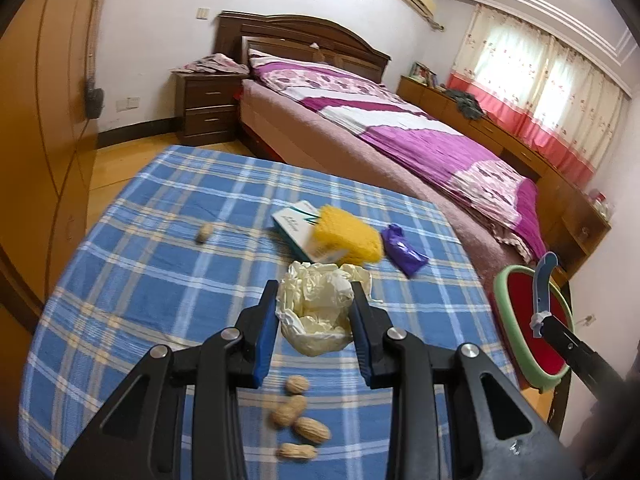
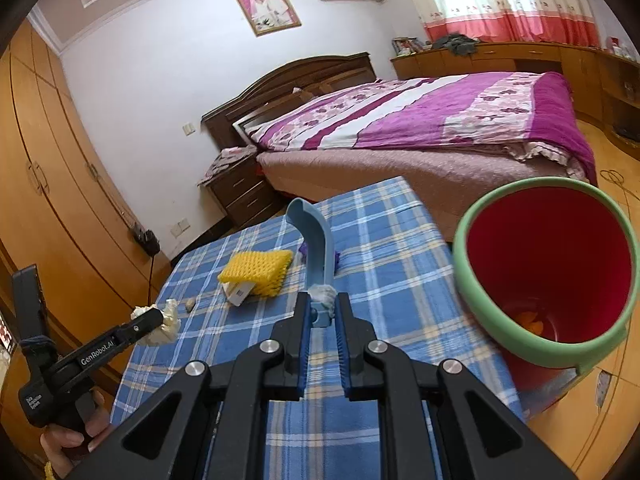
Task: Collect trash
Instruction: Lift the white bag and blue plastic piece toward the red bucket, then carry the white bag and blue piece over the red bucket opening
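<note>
Checked tablecloth (image 1: pixel 160 280), left tool (image 1: pixel 314 304) gripping crumpled wrapper (image 1: pixel 316 312), right tool (image 2: pixel 322 312) clamped on blue handle (image 2: pixel 316 240) beside bin (image 2: pixel 552 356).

Table (image 1: pixel 132 216) near, bed (image 1: pixel 400 136) beyond it; peanuts (image 1: pixel 298 420) nearest, sponge (image 1: pixel 346 236) over box (image 1: pixel 296 228) farther, bin (image 2: pixel 544 268) at table's right edge

Right gripper (image 2: pixel 321 307) clamped on blue handle (image 2: pixel 316 240), over plaid tablecloth (image 2: pixel 384 264). Red bin (image 2: pixel 592 344) with green rim off table's right edge. Left gripper (image 2: pixel 158 322) at far left, gripping crumpled cream wrapper (image 2: pixel 170 312). Yellow sponge (image 2: pixel 258 270) mid-table.
</note>
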Tool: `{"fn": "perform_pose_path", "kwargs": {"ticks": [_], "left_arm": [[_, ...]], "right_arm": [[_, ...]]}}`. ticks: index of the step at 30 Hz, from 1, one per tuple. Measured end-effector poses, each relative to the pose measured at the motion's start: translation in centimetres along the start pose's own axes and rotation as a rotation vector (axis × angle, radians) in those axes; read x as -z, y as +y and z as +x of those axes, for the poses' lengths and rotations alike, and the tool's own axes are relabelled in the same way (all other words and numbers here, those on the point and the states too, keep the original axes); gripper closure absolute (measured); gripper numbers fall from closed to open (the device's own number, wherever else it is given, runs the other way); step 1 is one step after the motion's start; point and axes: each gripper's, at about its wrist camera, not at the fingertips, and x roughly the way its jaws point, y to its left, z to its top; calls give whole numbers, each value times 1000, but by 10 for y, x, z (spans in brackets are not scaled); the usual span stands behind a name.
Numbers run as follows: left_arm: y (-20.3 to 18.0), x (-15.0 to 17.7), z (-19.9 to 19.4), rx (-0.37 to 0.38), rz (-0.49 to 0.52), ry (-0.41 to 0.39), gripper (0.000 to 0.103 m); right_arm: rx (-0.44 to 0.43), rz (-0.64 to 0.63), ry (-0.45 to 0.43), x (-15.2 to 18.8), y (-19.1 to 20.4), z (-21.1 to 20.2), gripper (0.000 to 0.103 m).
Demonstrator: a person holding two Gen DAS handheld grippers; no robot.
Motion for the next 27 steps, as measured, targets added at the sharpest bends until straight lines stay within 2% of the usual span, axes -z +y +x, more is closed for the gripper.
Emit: {"fn": "perform_pose_path", "kwargs": {"ticks": [16,27], "left_arm": [[-76,13,11,75,159,44,69],[-140,28,24,153,288,94,69]], "right_arm": [[58,123,-77,1,-56,-37,89],[107,211,-114,5,-104,-57,89]]}}
